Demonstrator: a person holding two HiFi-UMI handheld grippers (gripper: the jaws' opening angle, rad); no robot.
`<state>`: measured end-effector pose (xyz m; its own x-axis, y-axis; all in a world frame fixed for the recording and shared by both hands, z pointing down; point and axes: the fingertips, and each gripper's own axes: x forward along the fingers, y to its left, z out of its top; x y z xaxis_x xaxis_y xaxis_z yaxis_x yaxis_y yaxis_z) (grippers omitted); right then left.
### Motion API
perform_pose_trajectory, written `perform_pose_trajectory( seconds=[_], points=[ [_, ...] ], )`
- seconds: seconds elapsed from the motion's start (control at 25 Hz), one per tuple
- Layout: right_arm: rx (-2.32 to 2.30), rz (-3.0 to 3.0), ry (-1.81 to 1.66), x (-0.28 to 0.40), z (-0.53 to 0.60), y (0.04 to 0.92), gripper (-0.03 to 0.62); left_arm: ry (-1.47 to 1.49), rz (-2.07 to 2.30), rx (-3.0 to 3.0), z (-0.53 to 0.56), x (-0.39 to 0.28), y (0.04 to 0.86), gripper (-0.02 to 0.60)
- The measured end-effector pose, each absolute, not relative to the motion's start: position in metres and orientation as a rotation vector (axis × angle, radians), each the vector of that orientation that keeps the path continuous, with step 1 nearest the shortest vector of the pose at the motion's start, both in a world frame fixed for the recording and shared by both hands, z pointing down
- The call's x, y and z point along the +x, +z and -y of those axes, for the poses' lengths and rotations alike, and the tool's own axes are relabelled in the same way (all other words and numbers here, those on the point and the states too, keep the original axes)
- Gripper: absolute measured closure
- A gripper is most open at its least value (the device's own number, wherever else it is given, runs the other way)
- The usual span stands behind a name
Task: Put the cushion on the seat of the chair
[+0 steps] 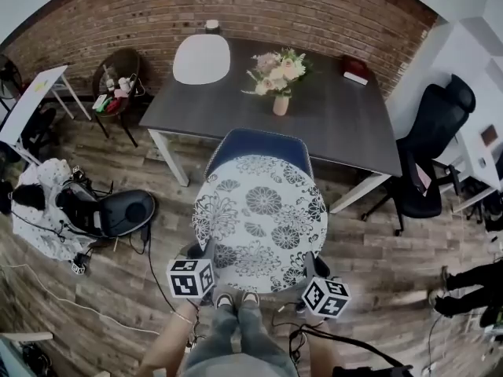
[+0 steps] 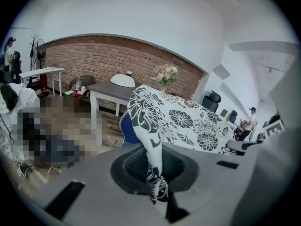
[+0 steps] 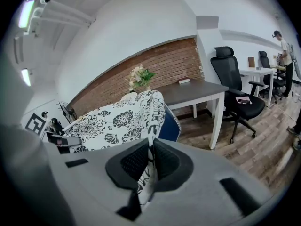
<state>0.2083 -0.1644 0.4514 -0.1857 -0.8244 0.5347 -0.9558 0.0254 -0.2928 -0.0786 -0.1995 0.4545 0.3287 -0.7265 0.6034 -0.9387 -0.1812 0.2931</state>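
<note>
Cushion (image 1: 259,218): one, pinched by left claw (image 1: 207,251), right claw (image 1: 308,264); one blue chair (image 1: 251,141).

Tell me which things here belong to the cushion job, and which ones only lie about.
For the job:
floral cushion, pinched at its edge by the left gripper and the right gripper; blue chair.

Lying about:
grey table; flower vase; red book; black office chair; white chair.
</note>
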Motion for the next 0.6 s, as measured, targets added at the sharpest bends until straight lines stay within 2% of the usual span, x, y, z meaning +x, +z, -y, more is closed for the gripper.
perform_pose_trajectory(
  seconds=[0.6],
  points=[
    [1.763, 2.023, 0.981, 0.204, 0.169, 0.545, 0.58, 0.503, 1.452, 1.881, 0.197, -0.079, 0.551, 0.566]
  ],
)
